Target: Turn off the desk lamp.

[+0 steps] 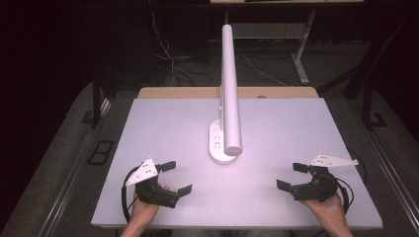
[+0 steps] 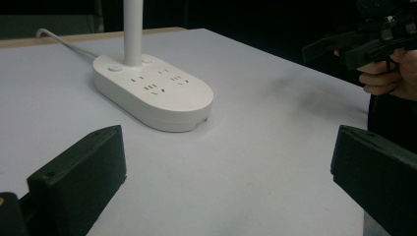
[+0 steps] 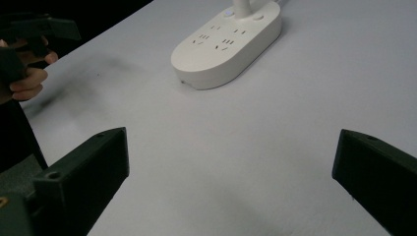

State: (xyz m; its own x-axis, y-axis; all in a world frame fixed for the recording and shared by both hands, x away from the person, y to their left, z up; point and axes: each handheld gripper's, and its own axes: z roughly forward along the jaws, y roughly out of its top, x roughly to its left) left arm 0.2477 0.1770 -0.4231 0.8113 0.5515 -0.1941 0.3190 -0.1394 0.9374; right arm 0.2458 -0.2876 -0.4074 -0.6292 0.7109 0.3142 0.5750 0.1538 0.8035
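Note:
A white desk lamp stands mid-table, its oval base carrying power sockets and buttons, its long white tube head reaching toward me. The base lies ahead of the left jaws, and the same base ahead of the right jaws. My left gripper rests near the front left of the table, open, nothing between its jaws. My right gripper sits at the front right, also open and empty. Each points inward toward the lamp base, well short of it.
The white tabletop has a wooden strip along its far edge. A white cord runs from the lamp base toward the back. Cables and dark table legs lie on the floor beyond. The other hand and gripper appear across the table.

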